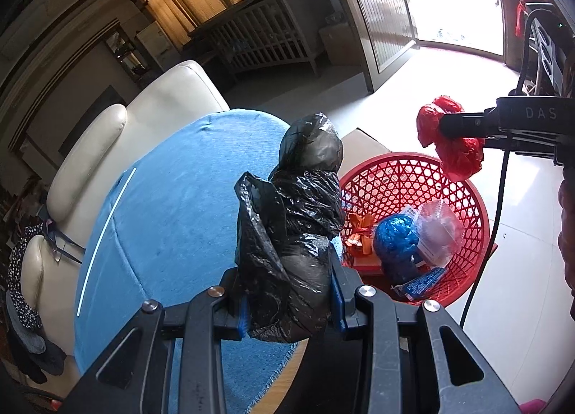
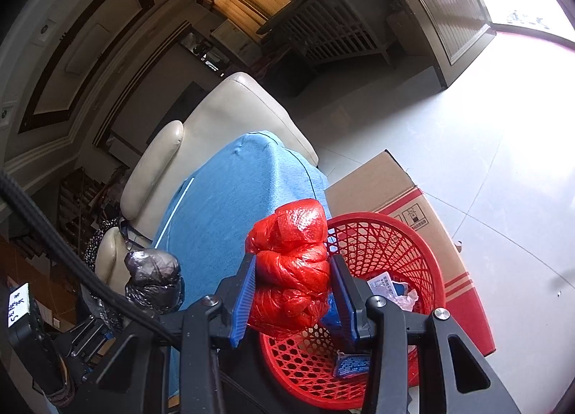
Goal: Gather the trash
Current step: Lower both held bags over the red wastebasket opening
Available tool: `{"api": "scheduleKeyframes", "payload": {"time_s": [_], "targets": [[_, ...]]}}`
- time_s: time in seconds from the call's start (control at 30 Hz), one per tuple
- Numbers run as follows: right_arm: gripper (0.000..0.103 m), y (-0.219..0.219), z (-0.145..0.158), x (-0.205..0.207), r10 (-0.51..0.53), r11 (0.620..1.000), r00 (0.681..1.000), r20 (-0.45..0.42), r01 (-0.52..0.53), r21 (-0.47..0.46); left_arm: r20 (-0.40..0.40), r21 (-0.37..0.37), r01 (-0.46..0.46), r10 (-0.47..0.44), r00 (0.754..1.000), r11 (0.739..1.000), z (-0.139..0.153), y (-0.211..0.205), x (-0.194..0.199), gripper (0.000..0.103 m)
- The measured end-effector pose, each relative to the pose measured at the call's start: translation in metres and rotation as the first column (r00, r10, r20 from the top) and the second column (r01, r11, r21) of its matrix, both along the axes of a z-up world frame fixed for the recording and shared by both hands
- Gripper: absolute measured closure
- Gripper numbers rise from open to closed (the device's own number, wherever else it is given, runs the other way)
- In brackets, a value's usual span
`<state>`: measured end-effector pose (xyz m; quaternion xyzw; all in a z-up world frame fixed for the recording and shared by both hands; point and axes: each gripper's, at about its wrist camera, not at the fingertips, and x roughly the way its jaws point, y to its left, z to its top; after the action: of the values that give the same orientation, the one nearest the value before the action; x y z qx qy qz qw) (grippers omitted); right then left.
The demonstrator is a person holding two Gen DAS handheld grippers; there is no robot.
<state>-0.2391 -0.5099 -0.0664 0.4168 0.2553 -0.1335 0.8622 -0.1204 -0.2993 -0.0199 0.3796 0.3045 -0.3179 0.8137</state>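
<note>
My left gripper (image 1: 289,300) is shut on a crumpled black plastic bag (image 1: 298,230), held above the edge of a table with a blue cloth (image 1: 172,220). My right gripper (image 2: 293,300) is shut on a balled-up red plastic bag (image 2: 291,266), held over the rim of a red mesh basket (image 2: 388,248). The basket (image 1: 470,205) stands on the floor to the right of the table and holds a blue bag (image 1: 395,238), clear wrappers and orange scraps. The red bag (image 1: 449,137) and the black bag (image 2: 152,281) each show in the other view.
A cardboard box (image 2: 402,191) lies on the floor behind the basket. A cream leather sofa (image 1: 154,115) stands beyond the table. A white crib (image 1: 266,36) is against the far wall. Bright tiled floor (image 2: 485,126) spreads to the right.
</note>
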Motion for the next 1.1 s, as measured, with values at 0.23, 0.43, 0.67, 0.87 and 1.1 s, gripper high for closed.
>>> {"api": "scheduleKeyframes", "payload": {"time_s": [0.23, 0.43, 0.67, 0.87, 1.1], "targets": [[0.059, -0.005, -0.004, -0.009, -0.014, 1.000, 1.000, 0.006, 0.013, 0.014, -0.003, 0.010, 0.008, -0.008, 1.000, 1.000, -0.006, -0.008, -0.005, 0.066], [0.059, -0.008, -0.005, -0.014, -0.024, 1.000, 1.000, 0.006, 0.024, 0.020, -0.012, 0.015, 0.020, -0.019, 1.000, 1.000, -0.010, -0.012, -0.007, 0.066], [0.059, -0.009, -0.007, -0.015, -0.034, 0.999, 0.999, -0.008, 0.034, 0.026, -0.029, 0.022, 0.025, -0.024, 0.999, 0.999, -0.016, -0.015, -0.005, 0.066], [0.059, -0.008, -0.011, -0.009, -0.032, 0.999, 0.999, -0.025, 0.033, 0.030, -0.047, 0.026, 0.026, -0.025, 0.999, 0.999, -0.022, -0.016, -0.001, 0.066], [0.059, -0.008, -0.014, -0.003, -0.030, 0.999, 0.999, -0.040, 0.031, 0.033, -0.061, 0.030, 0.028, -0.026, 0.998, 0.999, -0.027, -0.017, 0.000, 0.066]]}}
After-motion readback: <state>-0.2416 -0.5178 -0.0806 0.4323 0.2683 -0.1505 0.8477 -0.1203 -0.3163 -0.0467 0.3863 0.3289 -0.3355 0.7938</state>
